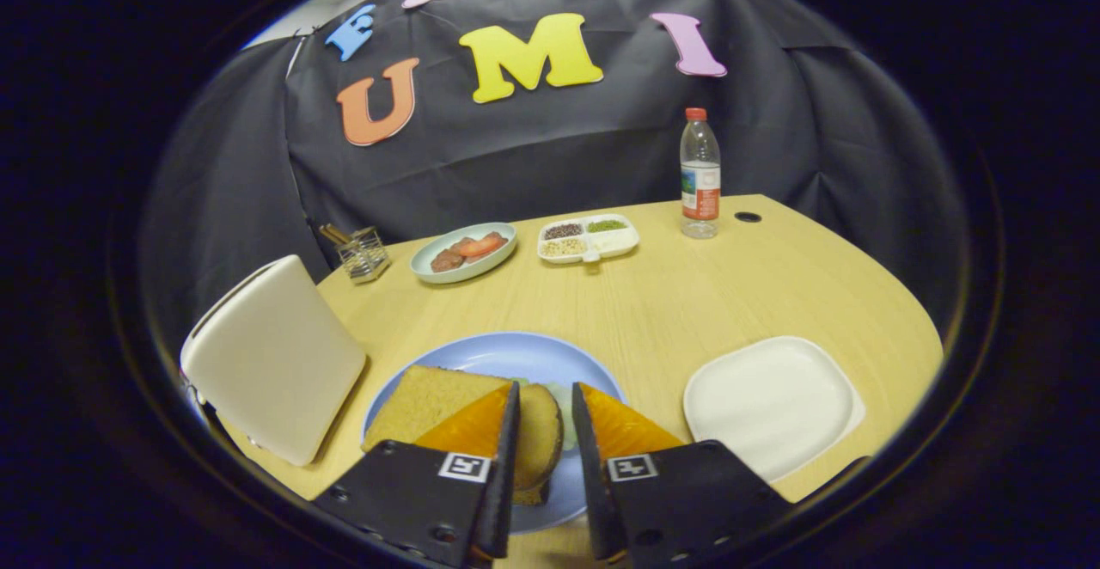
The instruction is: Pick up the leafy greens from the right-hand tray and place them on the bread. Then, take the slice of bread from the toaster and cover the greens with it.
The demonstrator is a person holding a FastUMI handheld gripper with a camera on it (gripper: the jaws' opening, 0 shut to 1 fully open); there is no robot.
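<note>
1. Between the fingers [514,431] of the gripper [545,397]: a narrow gap, jaws parted a little. A slice of bread [540,436] stands on edge in that gap against the left finger; whether the right finger touches it cannot be told, so a firm grip cannot be confirmed.
2. Just ahead of the left finger: a second, paler bread slice [425,401] lying flat on a blue plate [516,356].
3. Between the two fingertips, just past the held slice: a pale green bit of leafy greens [563,406], mostly hidden, resting on the same plate.
4. Left of the gripper, beside the plate: a cream toaster [273,361], tilted in this view.
5. Right of the gripper: a white square tray [772,401], its surface bare.
6. Well beyond the fingers, toward the far table [670,302] edge: a pale green plate [464,253] bearing reddish food pieces.
7. Beside that plate, to its right: a white divided dish [589,239] with grains and seeds in separate compartments.
8. Farther right: a clear water bottle [699,175], upright, red cap.
9. Far left, behind the toaster: a small wire holder [363,253] with sticks in it.
</note>
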